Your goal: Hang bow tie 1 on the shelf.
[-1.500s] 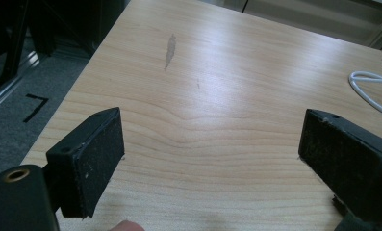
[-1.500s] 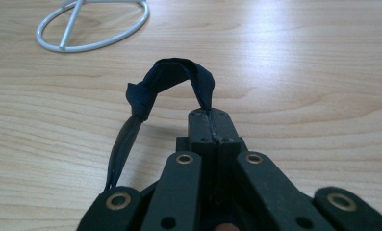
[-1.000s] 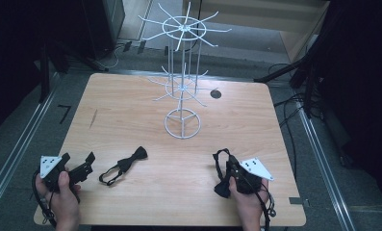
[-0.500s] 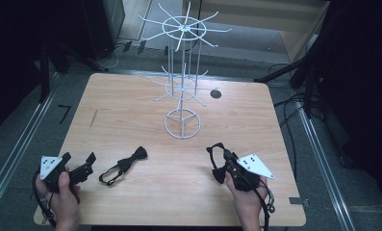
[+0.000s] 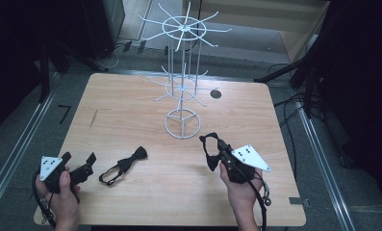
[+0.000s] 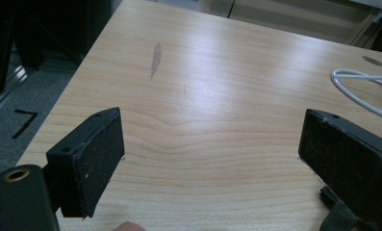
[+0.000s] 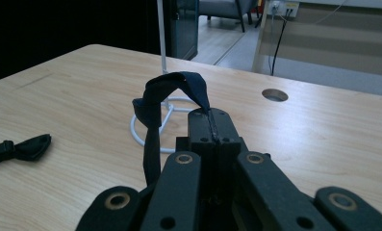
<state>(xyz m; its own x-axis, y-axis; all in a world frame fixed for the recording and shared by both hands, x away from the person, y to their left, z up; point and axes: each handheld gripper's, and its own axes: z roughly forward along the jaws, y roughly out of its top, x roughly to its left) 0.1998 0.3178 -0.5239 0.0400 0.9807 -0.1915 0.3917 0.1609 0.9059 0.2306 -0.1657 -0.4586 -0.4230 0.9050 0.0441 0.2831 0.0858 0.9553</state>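
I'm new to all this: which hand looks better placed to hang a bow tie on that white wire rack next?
Probably the right: the right gripper is clamped on a bow tie's strap near the rack. The left gripper is open with nothing between its jaws.

In the right gripper view, the closed jaws of the right gripper (image 7: pixel 211 126) hide the pinched end of the dark strap (image 7: pixel 167 94), and its lower run passes behind the gripper's body. The wire rack (image 7: pixel 160 33) is cut off by the top edge. The bow tie (image 7: pixel 20 148) runs off the left edge. In the left gripper view, the rack's base ring (image 6: pixel 359 89) leaves the frame at right.
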